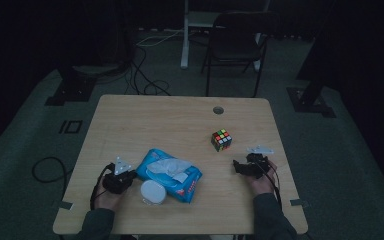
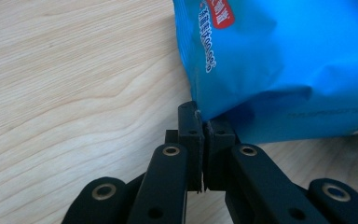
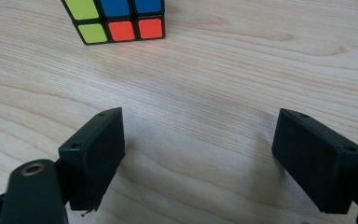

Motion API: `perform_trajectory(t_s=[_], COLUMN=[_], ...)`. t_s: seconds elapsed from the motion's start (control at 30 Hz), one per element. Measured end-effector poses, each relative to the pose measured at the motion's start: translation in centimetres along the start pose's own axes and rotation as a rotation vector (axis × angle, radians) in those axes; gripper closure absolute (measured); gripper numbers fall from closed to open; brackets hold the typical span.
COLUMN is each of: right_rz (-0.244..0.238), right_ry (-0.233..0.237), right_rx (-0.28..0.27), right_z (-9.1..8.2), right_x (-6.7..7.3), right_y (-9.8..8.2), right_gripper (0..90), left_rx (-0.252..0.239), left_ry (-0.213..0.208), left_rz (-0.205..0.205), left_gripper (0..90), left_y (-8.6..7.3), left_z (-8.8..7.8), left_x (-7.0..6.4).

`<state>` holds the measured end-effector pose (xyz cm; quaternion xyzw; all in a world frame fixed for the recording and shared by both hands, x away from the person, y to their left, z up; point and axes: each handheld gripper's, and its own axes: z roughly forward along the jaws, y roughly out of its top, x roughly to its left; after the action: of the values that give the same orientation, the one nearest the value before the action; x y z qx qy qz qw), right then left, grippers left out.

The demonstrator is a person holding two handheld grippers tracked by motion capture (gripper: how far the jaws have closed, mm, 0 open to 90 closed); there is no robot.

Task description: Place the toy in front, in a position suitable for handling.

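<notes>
The blue plastic pack of wet wipes (image 1: 170,175) is seen lying on the light wooden tabletop (image 1: 180,125), lower left of centre in the high view, with a round white lid (image 1: 153,192) just beside its near edge. The left gripper (image 2: 202,128) is set at the pack's left end; its fingers (image 2: 189,135) are pressed together, a thin edge of the blue wrapper being pinched between them. The right gripper (image 3: 198,154) is held at the lower right, its fingers (image 3: 95,149) spread wide with nothing between them. A multicoloured puzzle cube (image 1: 221,140) stands apart, right of centre.
</notes>
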<state>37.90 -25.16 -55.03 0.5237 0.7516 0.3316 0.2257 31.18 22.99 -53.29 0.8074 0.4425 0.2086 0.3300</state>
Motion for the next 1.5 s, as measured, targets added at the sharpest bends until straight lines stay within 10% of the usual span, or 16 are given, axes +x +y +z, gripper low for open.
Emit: perform_trajectory(t_s=[0.6,1.5], right_rz=[-0.001,-0.008], right_ry=[0.001,0.008], right_rx=[0.000,0.001], right_z=[0.0,0.0], right_x=[0.0,0.1], right_y=[0.0,0.0], right_gripper=[17.2,15.6], left_rx=[0.014,-0.004], left_ry=[0.091,0.032], left_rz=[-0.078,-0.215], left_gripper=[74.0,52.7], left_y=[1.5,5.0], left_z=[1.3,5.8], left_x=[5.1,9.8])
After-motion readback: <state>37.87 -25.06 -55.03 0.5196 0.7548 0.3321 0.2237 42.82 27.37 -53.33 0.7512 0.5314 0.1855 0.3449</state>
